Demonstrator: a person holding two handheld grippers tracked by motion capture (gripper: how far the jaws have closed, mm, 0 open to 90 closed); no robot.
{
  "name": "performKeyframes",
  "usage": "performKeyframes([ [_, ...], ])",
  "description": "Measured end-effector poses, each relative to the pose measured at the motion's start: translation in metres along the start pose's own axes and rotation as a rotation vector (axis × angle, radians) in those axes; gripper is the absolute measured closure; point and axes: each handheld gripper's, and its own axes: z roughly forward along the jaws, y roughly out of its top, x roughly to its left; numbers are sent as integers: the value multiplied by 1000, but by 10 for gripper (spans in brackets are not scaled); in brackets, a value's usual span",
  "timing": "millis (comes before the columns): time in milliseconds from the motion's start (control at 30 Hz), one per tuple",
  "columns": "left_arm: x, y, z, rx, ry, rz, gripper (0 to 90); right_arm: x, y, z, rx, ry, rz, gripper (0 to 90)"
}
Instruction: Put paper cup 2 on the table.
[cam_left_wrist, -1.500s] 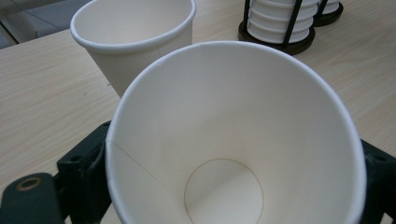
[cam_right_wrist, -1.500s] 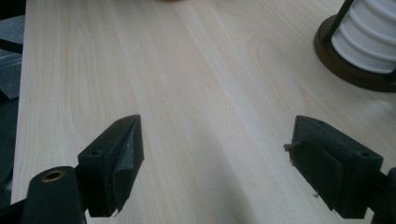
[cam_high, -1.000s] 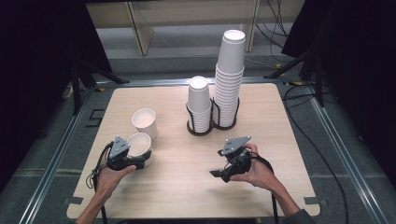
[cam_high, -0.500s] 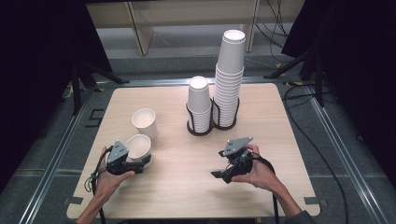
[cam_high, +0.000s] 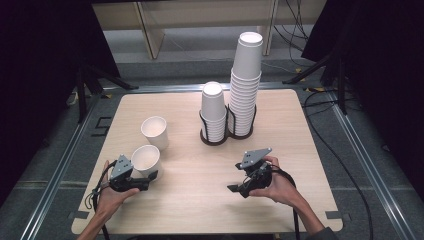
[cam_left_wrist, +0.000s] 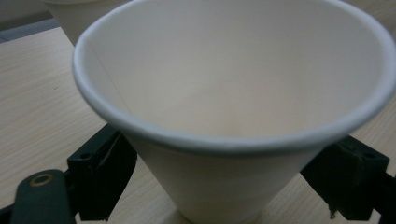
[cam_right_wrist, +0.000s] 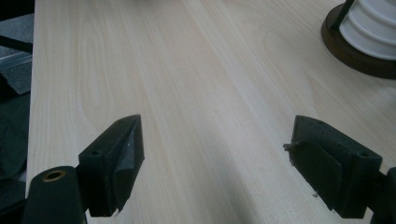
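The left gripper (cam_high: 145, 176) has slid back toward the person's edge of the worktop (cam_high: 200, 200) compared with a second ago, and the paper cup (cam_high: 146, 159) by it sits a bit nearer that edge too. The right gripper (cam_high: 239, 189) hasn't really budged.

In the left gripper view the cup (cam_left_wrist: 233, 102) sits right between the two black jaws, open mouth up. The jaws flank its lower wall on both sides, but I honestly can't tell if they're pressing on it or just close to it. Looks upright on the wood in the high view.

A second paper cup (cam_high: 154, 132) stands on its own just behind the first one, not touching it as far as I can see.

Right gripper's jaws are spread wide over bare wood in its own view, nothing between them, and the dark base of the cup holder (cam_right_wrist: 357, 56) peeks in at the top right corner.

Mid-worktop there's that black wire holder (cam_high: 226, 131) with two stacks of paper cups: a short stack (cam_high: 213, 110) on the left and a tall stack (cam_high: 246, 82) on the right, side by side.
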Motion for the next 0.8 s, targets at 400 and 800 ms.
performKeyframes([
  [400,-1,-11,-17,44,3,-34,143,-2,-8,-2,10,-18,23,186],
  [800,-25,-12,-50,8,-12,-51,143,-1,-21,-11,-9,-61,71,184],
])
